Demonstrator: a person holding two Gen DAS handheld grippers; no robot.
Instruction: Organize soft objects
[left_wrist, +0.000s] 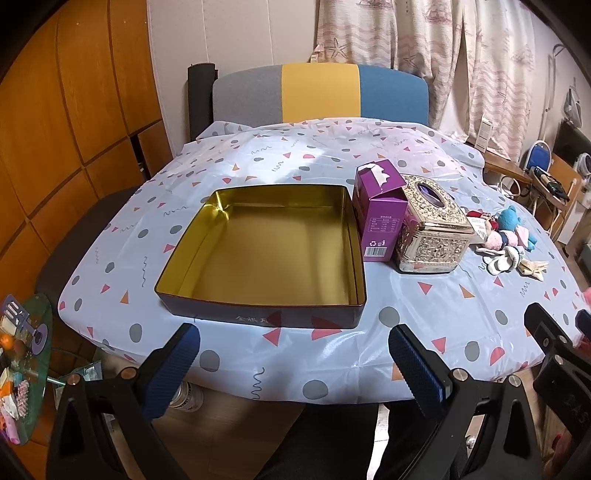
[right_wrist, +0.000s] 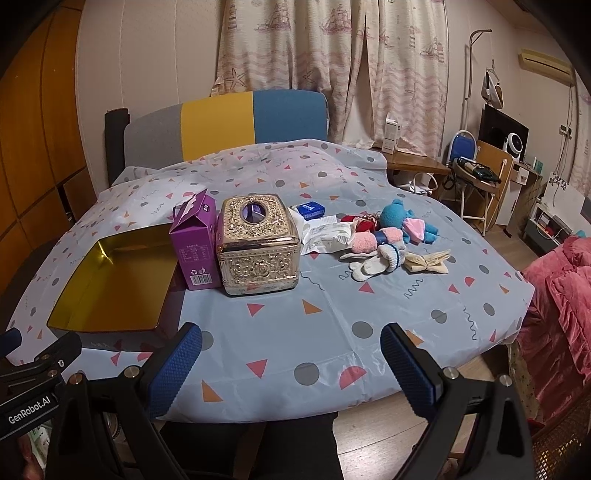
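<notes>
A pile of soft things lies on the table's right side: a blue plush toy (right_wrist: 397, 216), pink socks (right_wrist: 369, 240), a white sock (right_wrist: 373, 264), a cream bow (right_wrist: 426, 262) and red cloth (right_wrist: 360, 221). The pile also shows in the left wrist view (left_wrist: 506, 236). An open gold-lined tin (left_wrist: 266, 254) sits on the left, also seen in the right wrist view (right_wrist: 114, 284). My left gripper (left_wrist: 293, 363) is open and empty at the table's near edge, in front of the tin. My right gripper (right_wrist: 291, 363) is open and empty at the near edge.
A purple carton (right_wrist: 195, 243) and an ornate gold tissue box (right_wrist: 256, 243) stand between tin and pile. A white plastic packet (right_wrist: 325, 236) and a small blue box (right_wrist: 312, 210) lie behind. A chair back (right_wrist: 221, 122) is at the far side; a pink bedspread (right_wrist: 561, 295) is right.
</notes>
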